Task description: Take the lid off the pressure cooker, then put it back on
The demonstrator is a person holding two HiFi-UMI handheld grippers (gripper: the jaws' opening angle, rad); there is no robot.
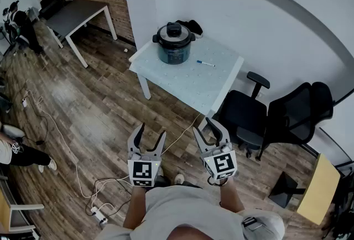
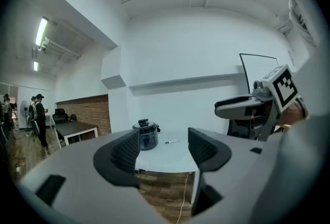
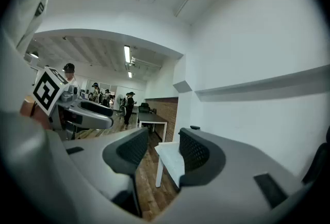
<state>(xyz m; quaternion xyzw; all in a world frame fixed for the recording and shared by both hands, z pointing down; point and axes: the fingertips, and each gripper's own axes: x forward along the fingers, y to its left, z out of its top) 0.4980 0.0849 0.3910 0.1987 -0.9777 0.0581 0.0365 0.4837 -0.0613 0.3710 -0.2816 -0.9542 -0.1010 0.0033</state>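
The pressure cooker (image 1: 174, 44), dark with a black lid (image 1: 174, 32) on top, stands at the far left of a white table (image 1: 210, 87). In the left gripper view the cooker (image 2: 146, 135) shows far off, just inside the left jaw. My left gripper (image 1: 148, 138) and right gripper (image 1: 211, 131) are held level, side by side, well short of the table and above the wooden floor. Both stand open with nothing between their jaws. The right gripper view shows only the table's corner (image 3: 170, 158) and the left gripper (image 3: 82, 112) beside it.
A blue pen (image 1: 206, 63) lies on the table right of the cooker. Two black office chairs (image 1: 246, 117) stand at the table's right. A dark desk (image 1: 77, 15) is at the far left. Cables and a power strip (image 1: 94, 212) lie on the floor. People stand at the left (image 2: 37, 117).
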